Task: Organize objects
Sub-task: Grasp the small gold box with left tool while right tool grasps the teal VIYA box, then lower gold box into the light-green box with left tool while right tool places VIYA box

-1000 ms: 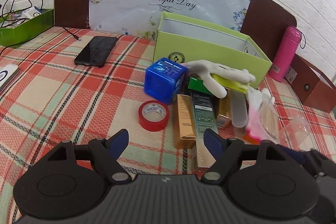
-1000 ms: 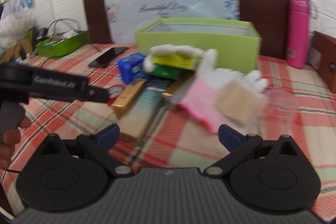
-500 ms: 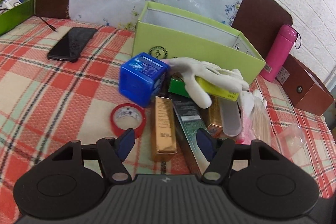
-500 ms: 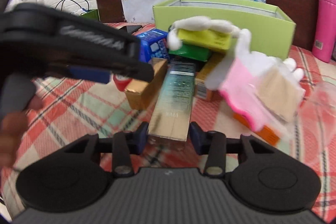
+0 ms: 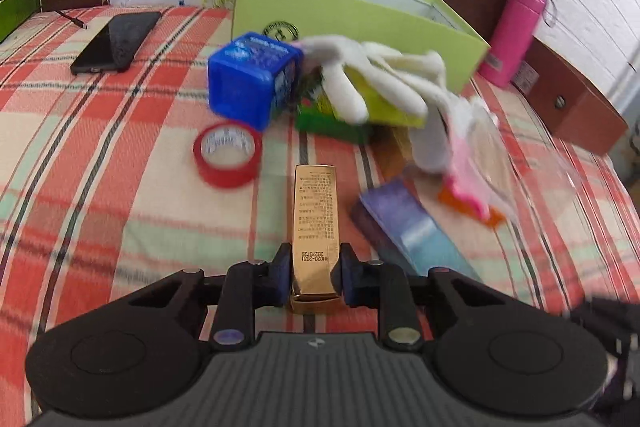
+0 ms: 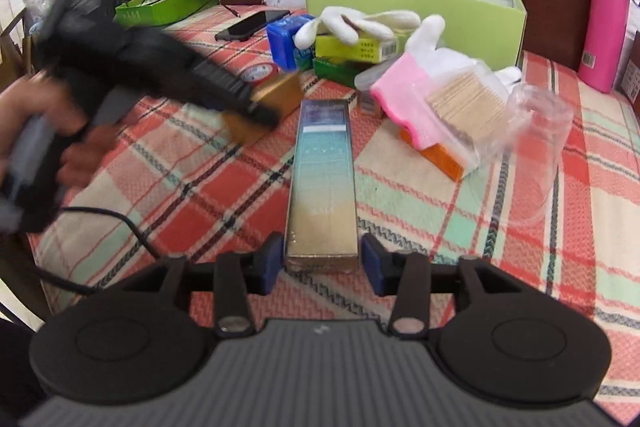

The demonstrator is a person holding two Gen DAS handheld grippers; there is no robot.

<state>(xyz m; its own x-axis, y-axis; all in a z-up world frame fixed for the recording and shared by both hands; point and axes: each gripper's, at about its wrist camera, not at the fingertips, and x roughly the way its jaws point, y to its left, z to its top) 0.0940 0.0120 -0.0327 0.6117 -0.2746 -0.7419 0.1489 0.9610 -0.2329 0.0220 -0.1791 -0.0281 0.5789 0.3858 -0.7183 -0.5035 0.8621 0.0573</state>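
Gold box (image 5: 315, 227) long axis ran near-to-far, near end clamped in left gripper (image 5: 312, 277); right gripper (image 6: 322, 261) jaws, just reopening slightly, flanked gradient box (image 6: 322, 183) without pressing

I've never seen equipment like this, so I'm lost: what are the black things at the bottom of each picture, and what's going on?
They are hand-held grippers, one in each of a person's hands, each with a camera looking along its two fingers. On the checked tablecloth lie a green box, a blue cube, red tape, white gloves and a phone. The left gripper has just been closing and pinches a gold box. The right gripper has a long teal box between its fingers, jaws just reopening slightly, pads barely apart from it.
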